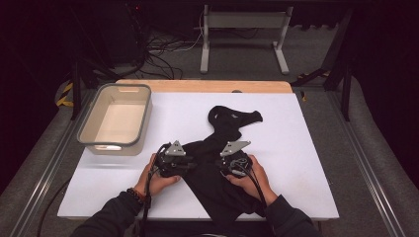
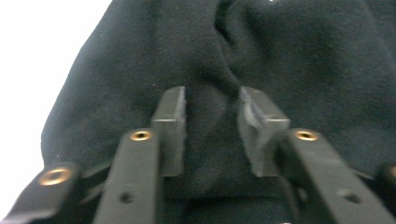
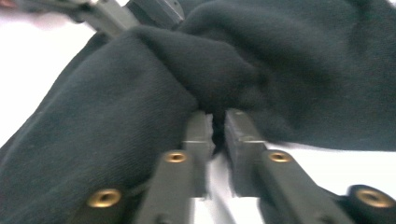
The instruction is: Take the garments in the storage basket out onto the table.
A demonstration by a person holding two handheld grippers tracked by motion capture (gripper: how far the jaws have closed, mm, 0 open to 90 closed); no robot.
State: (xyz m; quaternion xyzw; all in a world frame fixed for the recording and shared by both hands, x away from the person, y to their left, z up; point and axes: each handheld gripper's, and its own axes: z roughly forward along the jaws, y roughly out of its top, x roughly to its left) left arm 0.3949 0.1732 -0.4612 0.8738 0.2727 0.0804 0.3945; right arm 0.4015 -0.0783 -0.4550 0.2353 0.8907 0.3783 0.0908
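Observation:
A black garment [image 1: 213,190] lies crumpled down the middle of the white table [image 1: 296,163], one end hanging over the near edge. My left gripper [image 1: 193,164] is down on its left edge. In the left gripper view the jaws of my left gripper [image 2: 212,112] stand apart, with a soft ridge of the garment [image 2: 299,60] between the pads. My right gripper [image 1: 222,165] is at the garment's middle. Up close, my right gripper [image 3: 215,126] has its pads nearly together, pinching a thin edge of the garment [image 3: 116,116]. The left gripper's jaws [image 3: 154,11] show at the top of that view.
An empty beige bin [image 1: 143,123] with a grey rim stands at the table's far left. A person's hands and dark sleeves come in from the near edge. Bare white tabletop lies to the right of the garment. Cables and a metal stand are on the floor beyond.

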